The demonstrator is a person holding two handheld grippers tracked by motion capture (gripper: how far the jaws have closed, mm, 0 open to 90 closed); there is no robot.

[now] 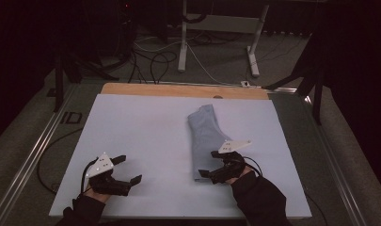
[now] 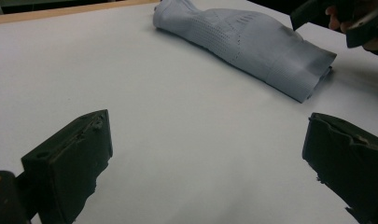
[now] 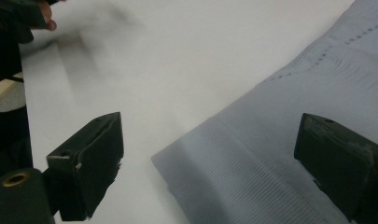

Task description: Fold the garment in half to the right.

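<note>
A folded grey-blue garment [image 1: 206,136] lies lengthwise on the white board [image 1: 141,136], right of centre. My right gripper [image 1: 210,164] hovers open at the garment's near end. In the right gripper view its jaws straddle the ribbed corner of the garment [image 3: 289,140], one jaw over bare board and the other over cloth. My left gripper [image 1: 129,169] is open above bare board at the near left, well apart from the garment. From the left gripper view the garment [image 2: 252,46] lies ahead and to the right, with the right gripper [image 2: 336,18] beyond it.
The board covers a wooden tabletop [image 1: 178,89] whose far edge shows. Metal rails run along both sides of the table. On the floor beyond are white desk legs [image 1: 182,42], loose cables [image 1: 155,61] and dark stands [image 1: 315,80].
</note>
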